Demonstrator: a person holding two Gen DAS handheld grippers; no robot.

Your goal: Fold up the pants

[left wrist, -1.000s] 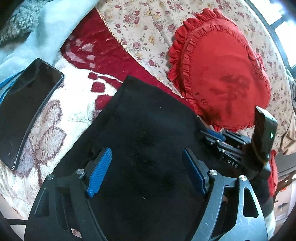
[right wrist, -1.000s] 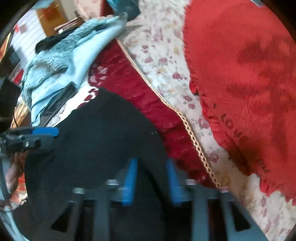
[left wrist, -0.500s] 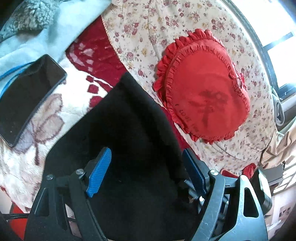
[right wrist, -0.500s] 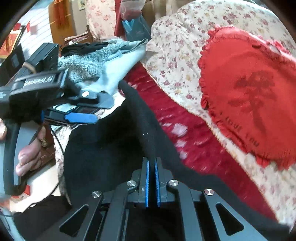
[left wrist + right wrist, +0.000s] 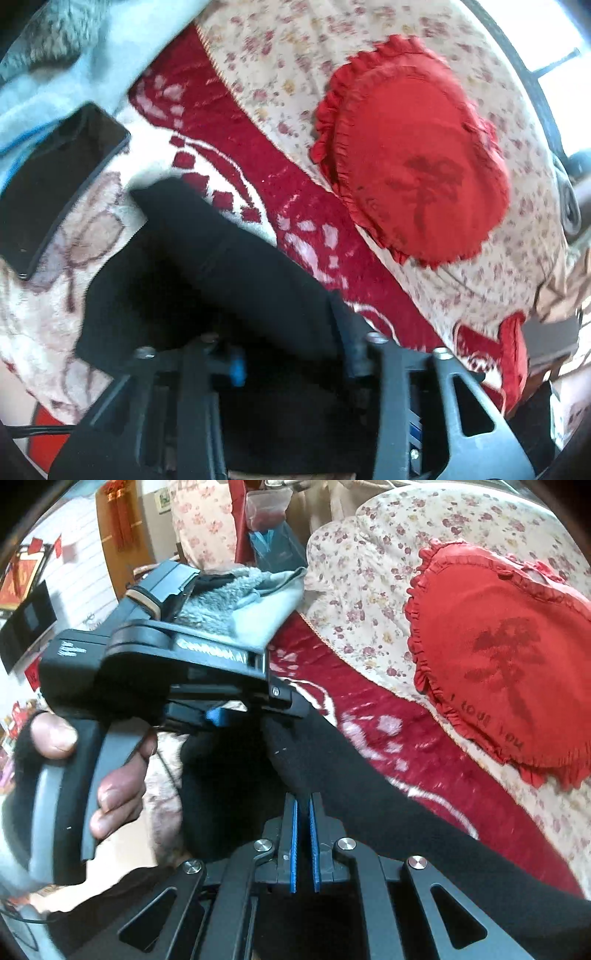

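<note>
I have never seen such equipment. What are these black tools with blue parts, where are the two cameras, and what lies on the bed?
No robot is here. A person holds one hand tool, a gripper, in each hand, and each carries a wide-angle camera looking along its fingers. The right wrist view shows the right gripper shut on the black pants, with the left gripper and the person's hand beside it. In the blurred left wrist view, the pants fill the left gripper's jaws. On the red and white blanket lie a phone and a red heart pillow.
</note>
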